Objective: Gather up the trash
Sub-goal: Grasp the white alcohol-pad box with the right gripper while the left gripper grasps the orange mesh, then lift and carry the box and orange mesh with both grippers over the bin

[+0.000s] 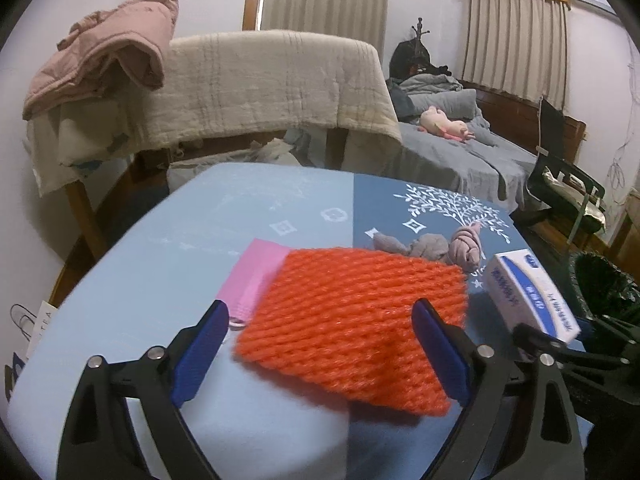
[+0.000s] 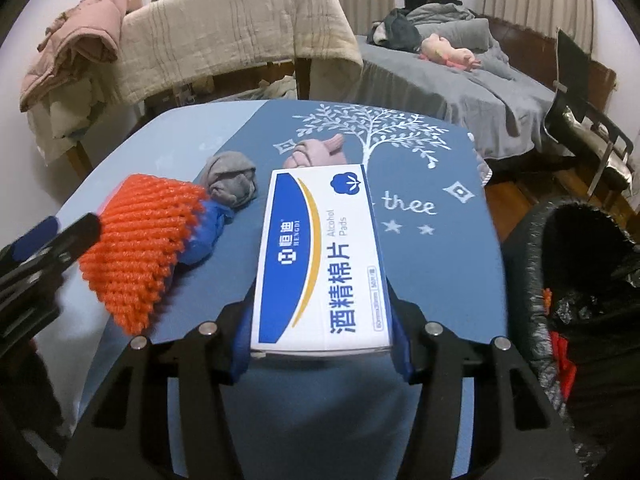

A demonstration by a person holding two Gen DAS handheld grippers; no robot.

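Alcohol-pad box (image 2: 320, 256) sits pinched in my right gripper (image 2: 322, 344); my left gripper (image 1: 320, 344) gapes around the orange foam net (image 1: 356, 328).

Dim, flat indoor light, cool cast, source not visible; soft shadow under the orange foam net (image 1: 352, 328) on the table (image 1: 168, 264). Heavy fisheye bending and black vignette at the corners. Net's near edge looks slightly blurred, possibly motion.

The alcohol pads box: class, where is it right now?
In the right wrist view the alcohol pads box sits clamped in the right gripper, above the blue table, between the orange foam net and the black-lined bin.
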